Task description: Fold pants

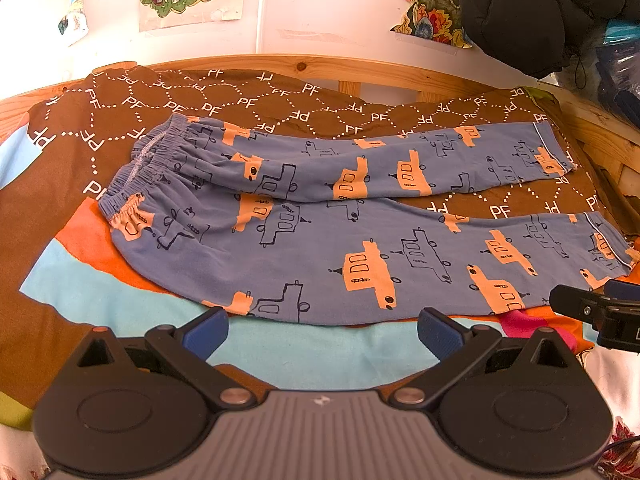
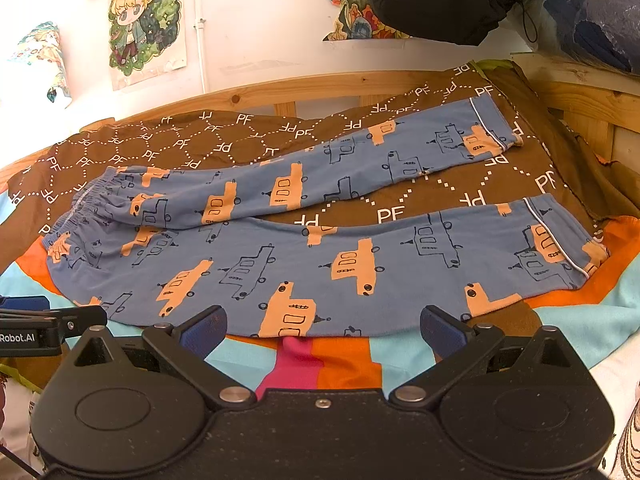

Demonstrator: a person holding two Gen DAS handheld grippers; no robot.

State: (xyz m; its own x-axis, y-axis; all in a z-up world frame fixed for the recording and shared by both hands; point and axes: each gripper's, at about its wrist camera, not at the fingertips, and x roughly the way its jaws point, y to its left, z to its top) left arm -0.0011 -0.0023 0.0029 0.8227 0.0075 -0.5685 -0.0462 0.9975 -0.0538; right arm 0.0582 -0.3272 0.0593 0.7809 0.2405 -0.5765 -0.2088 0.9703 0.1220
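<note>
Two tongs held level, side by side | left tongs (image 1: 322,334) spread wide, empty | right tongs (image 2: 323,332) spread wide, empty | pants (image 1: 320,216) laid flat just ahead on bed (image 1: 320,356)

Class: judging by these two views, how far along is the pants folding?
Done: the pants lie spread flat on the bedspread, legs apart. In hand: nothing; the left tongs and right tongs hover open near the front edge. Left: every fold.
</note>
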